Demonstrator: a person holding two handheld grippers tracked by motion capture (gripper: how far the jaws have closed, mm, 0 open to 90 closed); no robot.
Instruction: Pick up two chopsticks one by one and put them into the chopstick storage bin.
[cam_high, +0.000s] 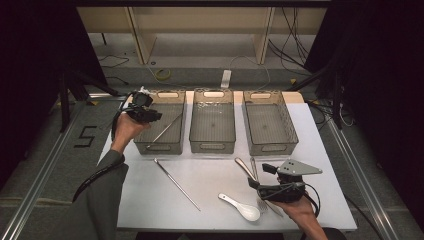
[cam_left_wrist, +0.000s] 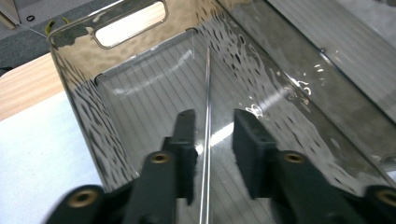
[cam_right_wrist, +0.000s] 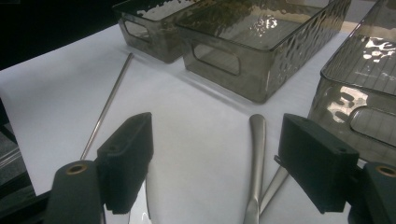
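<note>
My left gripper (cam_high: 155, 116) hangs over the left smoky plastic bin (cam_high: 159, 148). Its jaws stand slightly apart, so the left gripper (cam_left_wrist: 215, 119) is open. A thin metal chopstick (cam_left_wrist: 208, 84) runs between the pads without touching either one. It lies slanted inside the left bin (cam_left_wrist: 79, 107), seen from above as the chopstick (cam_high: 167, 127). My right gripper (cam_high: 262, 176) rests low at the table's front right. In its own view the right gripper (cam_right_wrist: 217, 140) is wide open over a metal spoon handle (cam_right_wrist: 256, 158).
A second chopstick (cam_high: 176, 184) lies loose on the white table in front of the left bin. A white ceramic spoon (cam_high: 241, 207), a metal spoon (cam_high: 244, 166) and a fork (cam_high: 255, 167) lie by the right gripper. The middle bin (cam_high: 212, 145) and right bin (cam_high: 270, 147) hold nothing.
</note>
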